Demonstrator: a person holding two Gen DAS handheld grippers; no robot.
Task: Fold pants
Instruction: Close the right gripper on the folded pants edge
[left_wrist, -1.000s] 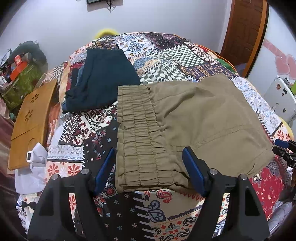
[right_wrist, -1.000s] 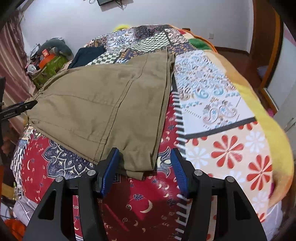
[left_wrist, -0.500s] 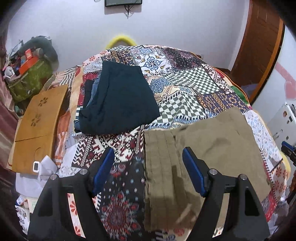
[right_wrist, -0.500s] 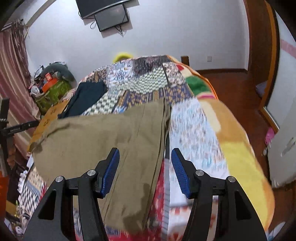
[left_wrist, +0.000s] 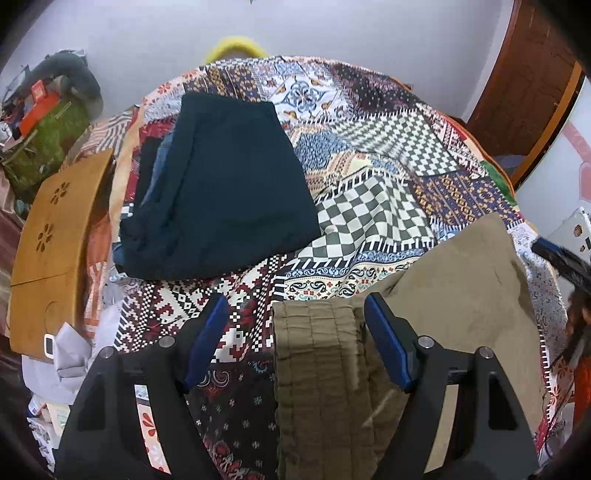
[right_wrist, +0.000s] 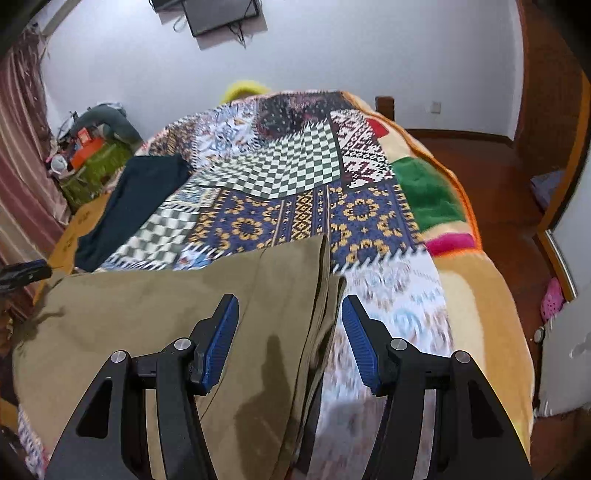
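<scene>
Folded olive-khaki pants (left_wrist: 443, 302) lie on the patchwork quilt (left_wrist: 369, 155). Their gathered elastic waistband (left_wrist: 314, 354) sits between the fingers of my left gripper (left_wrist: 295, 339), which is open and above it. In the right wrist view the pants (right_wrist: 166, 325) spread left, with the stacked leg edges (right_wrist: 325, 280) between the fingers of my right gripper (right_wrist: 288, 339), also open. The jaws of both stand wide apart and neither holds cloth.
A folded dark navy garment (left_wrist: 229, 184) lies on the quilt at the far left, also in the right wrist view (right_wrist: 129, 206). A wooden lap table (left_wrist: 51, 243) stands off the bed's left side. A green bag with clutter (right_wrist: 92, 162) is by the wall. A wooden floor (right_wrist: 498, 184) lies right.
Both grippers have pulled back and up from the pants, staying open. The pants now sit lower in both views, and more of the quilt and navy garment shows.
</scene>
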